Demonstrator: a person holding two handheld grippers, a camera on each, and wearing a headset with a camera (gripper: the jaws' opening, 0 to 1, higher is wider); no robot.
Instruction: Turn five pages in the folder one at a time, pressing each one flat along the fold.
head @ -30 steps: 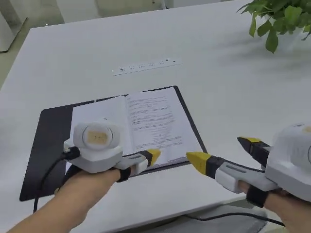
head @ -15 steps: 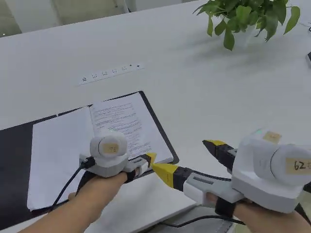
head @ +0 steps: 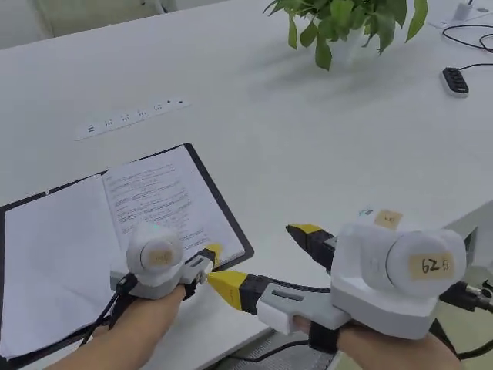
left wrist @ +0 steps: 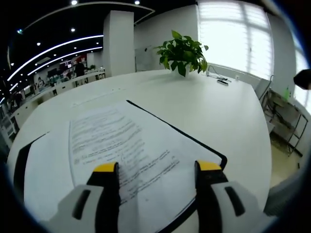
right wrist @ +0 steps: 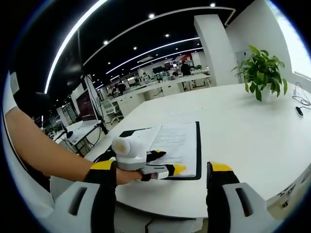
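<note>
The folder (head: 218, 202) lies open near the table's front left, black covers under a blank left page (head: 54, 254) and a printed right page (head: 154, 196). My left gripper (head: 206, 258) is open at the folder's front right corner. In the left gripper view the left gripper (left wrist: 157, 167) has its jaws spread over the printed page (left wrist: 121, 141) with nothing between them. My right gripper (head: 266, 258) is open and holds nothing, just right of the left one. Seen from the right gripper (right wrist: 162, 166), the left gripper (right wrist: 167, 169) rests by the folder (right wrist: 180, 143).
A potted plant (head: 347, 23) stands at the back right. A flush socket strip (head: 131, 117) sits in the table behind the folder. A small black device (head: 454, 81) with a cable lies at the far right. The table edge (head: 231, 339) runs close to my hands.
The head camera has swung right, so the folder sits further left in view. My right gripper has drawn in close beside the left one, which stays at the folder's front corner.
</note>
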